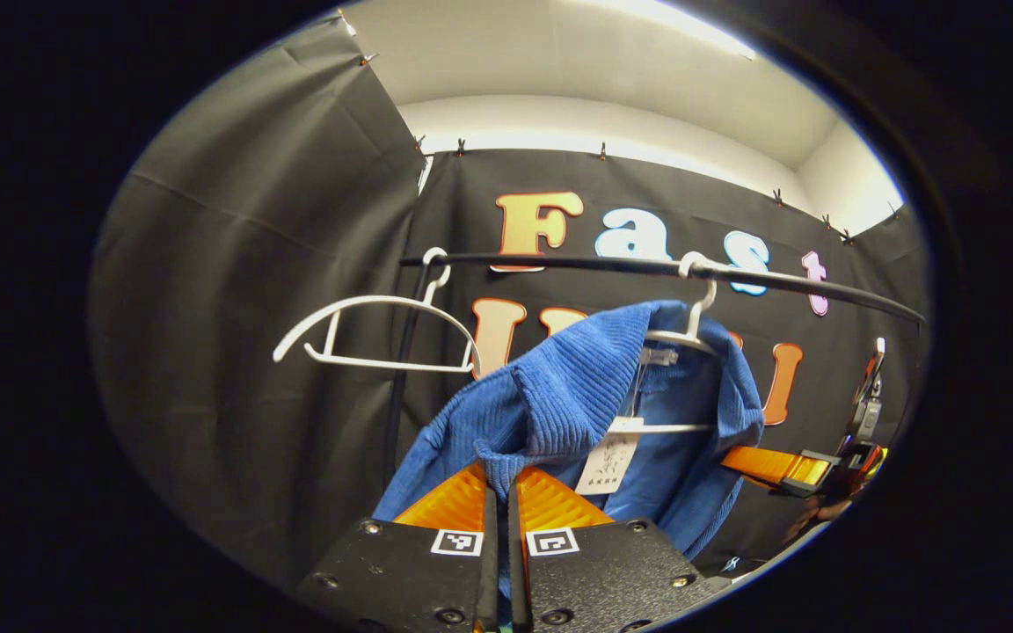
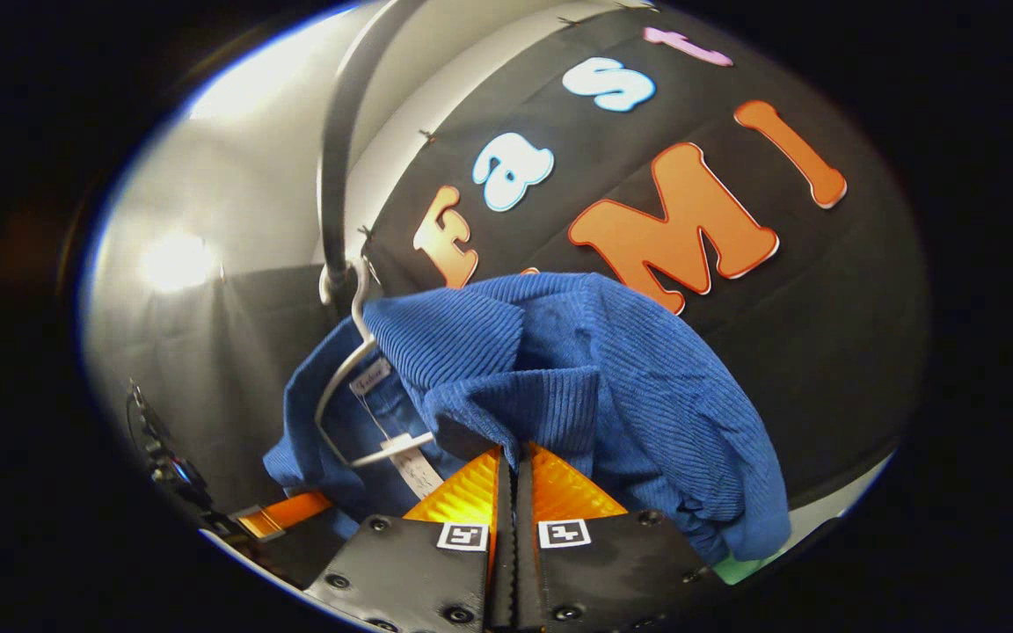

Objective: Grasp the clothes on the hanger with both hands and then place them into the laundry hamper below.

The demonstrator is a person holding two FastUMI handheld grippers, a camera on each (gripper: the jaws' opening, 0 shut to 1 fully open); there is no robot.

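Blue knit garment pinched at both shoulders, left tool and right tool each clamped on its fabric, partly on its white hanger beneath the rail, apparently for lifting clear.

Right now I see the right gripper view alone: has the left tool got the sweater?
Observer: Yes. In the left gripper view the left tool is shut on a fold of the sweater.
Operator: Anything else on the rail?
Observer: An empty white hanger hangs on the rail, left of the sweater in that view.
Operator: Where is my right tool from there?
Observer: The right tool meets the sweater's right edge, lower than the rail.
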